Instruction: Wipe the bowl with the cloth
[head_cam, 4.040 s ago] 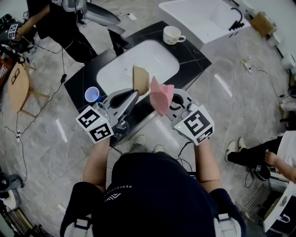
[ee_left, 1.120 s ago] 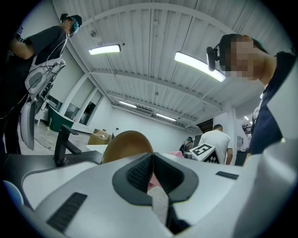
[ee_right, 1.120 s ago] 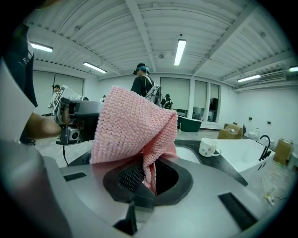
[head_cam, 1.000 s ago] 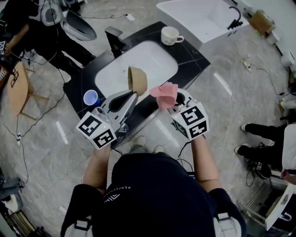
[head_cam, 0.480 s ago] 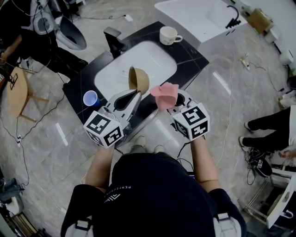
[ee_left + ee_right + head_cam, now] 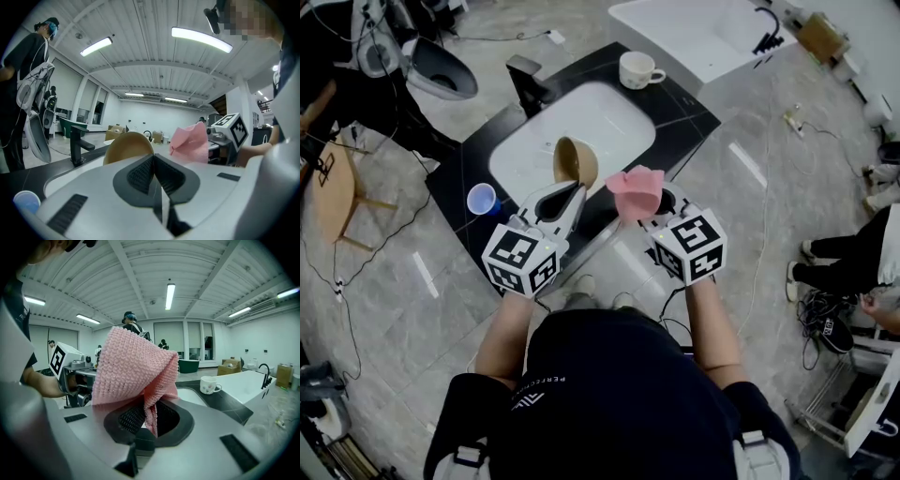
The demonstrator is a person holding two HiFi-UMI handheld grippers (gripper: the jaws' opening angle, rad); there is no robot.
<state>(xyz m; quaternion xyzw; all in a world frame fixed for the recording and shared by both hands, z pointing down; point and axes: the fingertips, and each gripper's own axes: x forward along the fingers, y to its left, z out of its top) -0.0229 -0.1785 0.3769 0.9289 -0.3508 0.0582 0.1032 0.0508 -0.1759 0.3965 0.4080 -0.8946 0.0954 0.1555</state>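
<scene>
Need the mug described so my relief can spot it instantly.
Find the black counter with the white oval basin sunk into it. On the far corner past the basin stands the mug. It is white with a side handle, unlike the small handleless blue cup at the counter's left end.

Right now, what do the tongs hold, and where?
Left tongs grip the tan bowl by its rim; right tongs grip the pink cloth by a fold.

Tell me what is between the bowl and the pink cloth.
Nothing. The bowl and the cloth are apart, with a bare gap between them; the head view shows it, and the left gripper view confirms it.
</scene>
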